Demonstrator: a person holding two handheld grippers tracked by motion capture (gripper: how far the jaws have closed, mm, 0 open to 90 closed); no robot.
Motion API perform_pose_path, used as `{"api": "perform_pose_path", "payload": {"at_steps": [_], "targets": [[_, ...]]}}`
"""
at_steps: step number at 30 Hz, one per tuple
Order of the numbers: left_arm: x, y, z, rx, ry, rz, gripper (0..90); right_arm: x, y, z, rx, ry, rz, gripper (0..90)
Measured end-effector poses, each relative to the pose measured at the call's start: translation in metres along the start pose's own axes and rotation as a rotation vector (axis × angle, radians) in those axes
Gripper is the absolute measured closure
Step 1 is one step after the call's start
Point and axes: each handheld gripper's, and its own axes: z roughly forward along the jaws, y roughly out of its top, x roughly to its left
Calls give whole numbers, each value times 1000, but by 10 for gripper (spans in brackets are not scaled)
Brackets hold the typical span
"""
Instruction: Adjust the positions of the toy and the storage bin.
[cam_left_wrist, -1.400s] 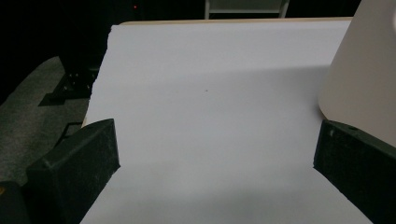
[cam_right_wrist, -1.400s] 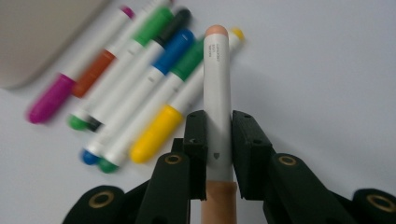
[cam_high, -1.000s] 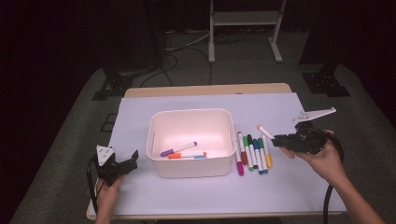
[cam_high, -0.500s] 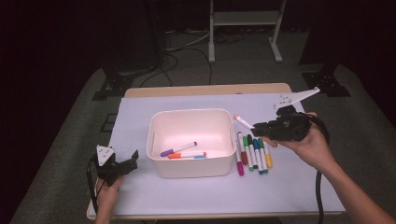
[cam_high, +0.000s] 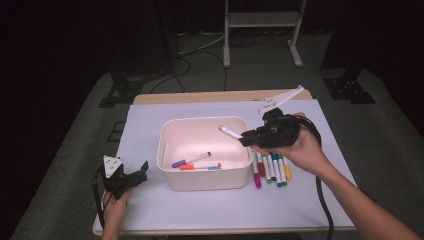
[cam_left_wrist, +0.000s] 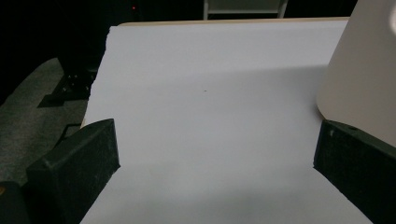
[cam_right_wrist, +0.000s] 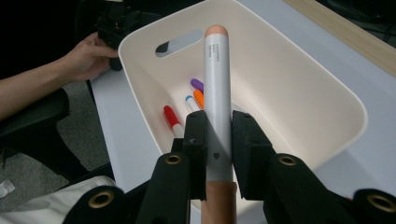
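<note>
Item: white marker, peach cap; clamped betw. jaws of right gripper, held over the bin's right rim, tip pointing inward. Right gripper view gave cap colour & tight grip; high view gave only a small white stick. Inside bin: purple marker & orange marker. Right of bin, touching the sheet: row of markers. Left gripper, left of bin, rested on sheet; left gripper view showed its jaws wide apart, nothing betw. them.
</note>
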Motion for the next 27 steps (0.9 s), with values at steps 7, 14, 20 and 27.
{"api": "perform_pose_path", "payload": {"at_steps": [7,14,20,27], "targets": [[0,0,0,1,-1,3,0,12,18,21,10,54,-36,757],[0,0,0,2,-1,1,0,21,30,40,29,95,-64,757],[0,0,0,2,-2,0,0,24,36,57,47,119,-77,757],[0,0,0,-1,-3,-2,0,24,39,79,71,143,-84,757]]}}
